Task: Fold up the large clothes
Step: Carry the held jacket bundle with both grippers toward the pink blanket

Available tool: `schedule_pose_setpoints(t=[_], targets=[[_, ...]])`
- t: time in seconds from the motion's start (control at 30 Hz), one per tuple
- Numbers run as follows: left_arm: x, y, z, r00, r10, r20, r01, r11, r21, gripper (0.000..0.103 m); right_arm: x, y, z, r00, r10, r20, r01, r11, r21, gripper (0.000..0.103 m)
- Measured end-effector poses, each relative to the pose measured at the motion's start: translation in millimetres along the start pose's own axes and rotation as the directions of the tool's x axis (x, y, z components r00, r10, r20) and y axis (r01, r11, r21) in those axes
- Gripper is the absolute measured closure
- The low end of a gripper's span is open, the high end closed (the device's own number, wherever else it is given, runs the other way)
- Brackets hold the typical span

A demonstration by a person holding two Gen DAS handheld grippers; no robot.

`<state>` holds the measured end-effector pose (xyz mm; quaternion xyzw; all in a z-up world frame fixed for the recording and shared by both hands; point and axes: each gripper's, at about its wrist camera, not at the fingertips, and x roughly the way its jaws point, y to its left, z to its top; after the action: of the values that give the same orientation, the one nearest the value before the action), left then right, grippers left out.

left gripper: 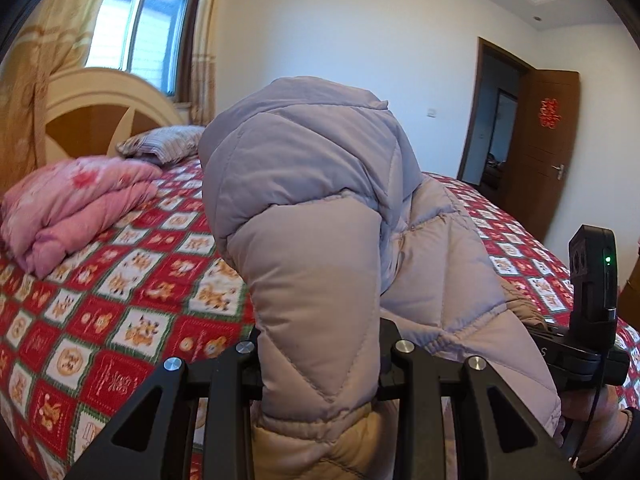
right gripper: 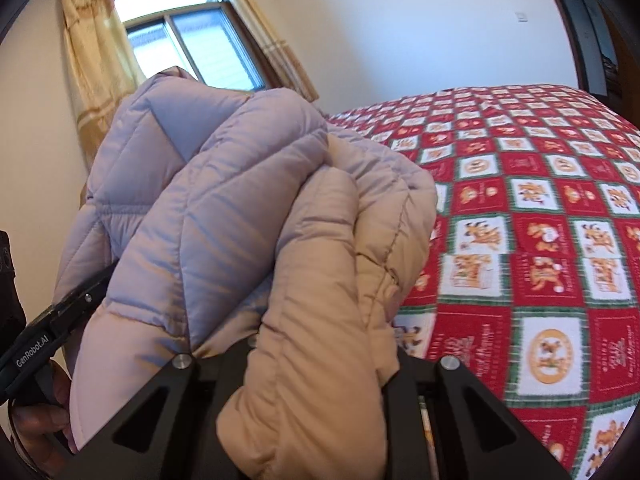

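Note:
A large pale lilac-grey quilted down jacket (left gripper: 316, 208) is bunched up and lifted above the bed. My left gripper (left gripper: 320, 356) is shut on a thick fold of it; padding bulges between the jaws and hides the fingertips. In the right wrist view the same jacket (right gripper: 240, 208) fills the left and centre. My right gripper (right gripper: 316, 364) is shut on another thick, beige-tinted fold. The right gripper's body shows at the right edge of the left wrist view (left gripper: 588, 344). The left gripper's body shows at the left edge of the right wrist view (right gripper: 52, 320).
The bed's red, green and white checked cover (left gripper: 120, 320) (right gripper: 540, 240) lies under the jacket. A folded pink quilt (left gripper: 76, 212) and a striped pillow (left gripper: 164, 144) lie near the headboard (left gripper: 100, 100). A curtained window (right gripper: 192, 44) and an open brown door (left gripper: 548, 148) stand beyond.

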<state>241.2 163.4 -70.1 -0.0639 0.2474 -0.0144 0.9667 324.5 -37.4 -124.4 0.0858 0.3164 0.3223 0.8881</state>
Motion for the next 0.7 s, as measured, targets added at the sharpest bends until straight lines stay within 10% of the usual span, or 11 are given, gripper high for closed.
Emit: schedule_pose_setpoints(t=[0.7], targets=[[30.1, 58.6, -32.0, 0.996, 0.031, -0.089, -0.039, 0.996, -0.085, 0.070, 65.8, 27.3, -11.1, 0.991, -0.041, -0.127, 0.031, 0.996, -0.079, 0.084]])
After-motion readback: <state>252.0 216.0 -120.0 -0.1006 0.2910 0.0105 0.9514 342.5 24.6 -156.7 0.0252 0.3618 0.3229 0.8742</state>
